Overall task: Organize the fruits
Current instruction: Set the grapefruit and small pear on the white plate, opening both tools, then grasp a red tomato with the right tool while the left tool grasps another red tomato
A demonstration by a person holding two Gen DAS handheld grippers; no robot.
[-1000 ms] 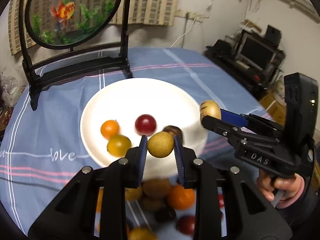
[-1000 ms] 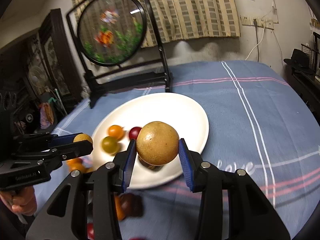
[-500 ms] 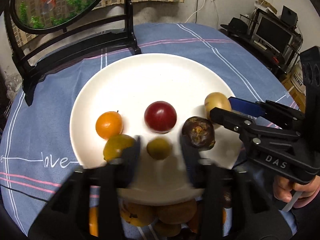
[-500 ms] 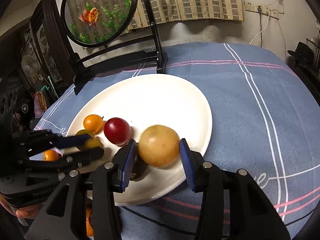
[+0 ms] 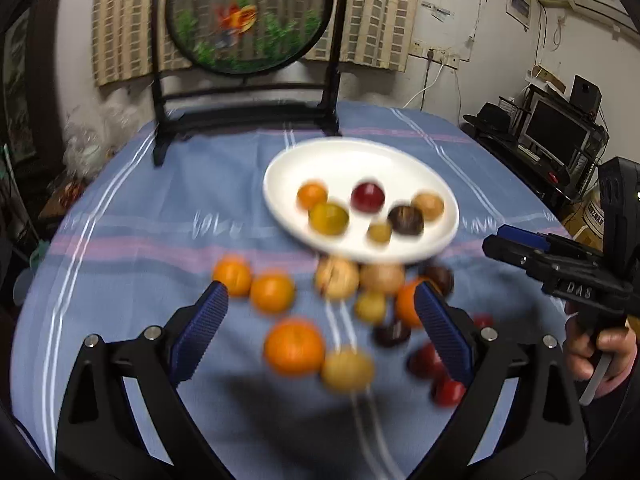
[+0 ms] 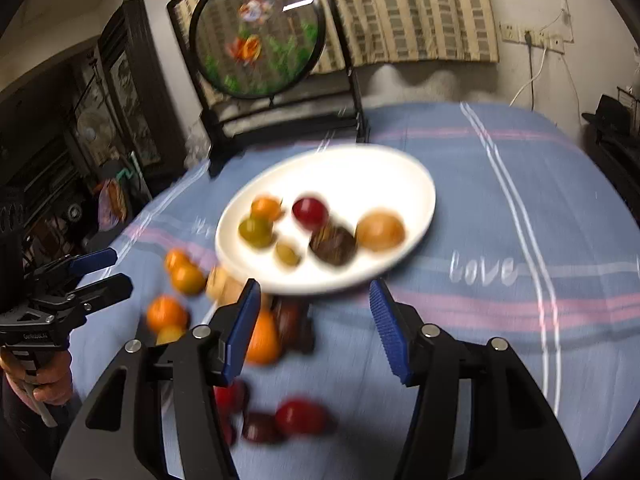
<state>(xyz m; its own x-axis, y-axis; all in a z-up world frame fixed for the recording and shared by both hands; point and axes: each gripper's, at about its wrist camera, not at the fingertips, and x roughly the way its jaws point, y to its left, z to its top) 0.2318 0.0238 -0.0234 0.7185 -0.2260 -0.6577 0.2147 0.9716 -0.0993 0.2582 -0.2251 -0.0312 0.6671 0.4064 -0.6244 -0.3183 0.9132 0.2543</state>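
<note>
A white plate (image 5: 344, 160) (image 6: 400, 176) on the blue tablecloth holds several fruits: an orange one (image 5: 312, 195), a red one (image 5: 368, 197), a green-yellow one (image 5: 329, 218), a dark brown one (image 5: 405, 220), a tan one (image 5: 428, 206) (image 6: 379, 231) and a small olive one (image 5: 379, 232). A heap of loose oranges, tan and dark red fruits (image 5: 294, 346) (image 6: 262, 338) lies in front of the plate. My left gripper (image 5: 320, 328) is open and empty above the heap. My right gripper (image 6: 314, 320) is open and empty near the plate's front rim.
A round goldfish screen on a black stand (image 5: 248, 16) (image 6: 256, 32) stands at the table's back. A desk with a monitor (image 5: 556, 132) is off to the right. Dark shelves (image 6: 80, 140) stand at the left.
Both grippers have opened, left their fruits on the plate and pulled back and up. The small olive fruit and the tan fruit now lie on the plate.
</note>
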